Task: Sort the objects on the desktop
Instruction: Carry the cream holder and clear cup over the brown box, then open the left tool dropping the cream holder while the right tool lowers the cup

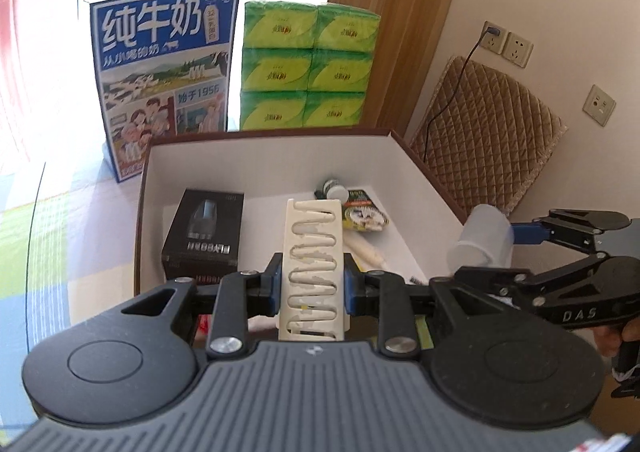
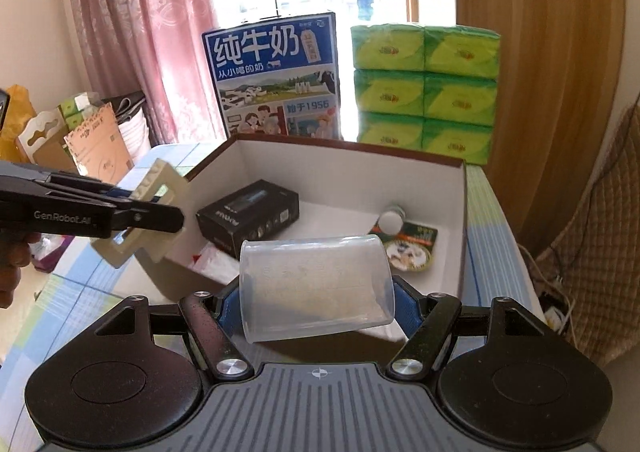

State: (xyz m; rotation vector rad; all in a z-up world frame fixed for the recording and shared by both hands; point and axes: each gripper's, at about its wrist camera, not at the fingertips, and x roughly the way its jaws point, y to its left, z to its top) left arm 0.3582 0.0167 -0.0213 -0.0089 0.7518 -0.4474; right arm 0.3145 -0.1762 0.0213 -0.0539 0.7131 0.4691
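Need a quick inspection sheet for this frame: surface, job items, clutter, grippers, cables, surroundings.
Surface: checked tablecloth under an open white-lined box.
Job's things: black product box, snack packet and small white-capped bottle lie inside the box.
Clutter: milk carton, green tissue packs behind the box.
Grippers: left gripper shut on cream slotted rack; right gripper shut on clear plastic cup.
Cables: black cord plugged into wall socket.
Surroundings: pink curtain, quilted pad.

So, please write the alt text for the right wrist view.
The right gripper holds a translucent plastic cup on its side above an open white-lined box. At left, the left gripper holds a cream plastic rack.
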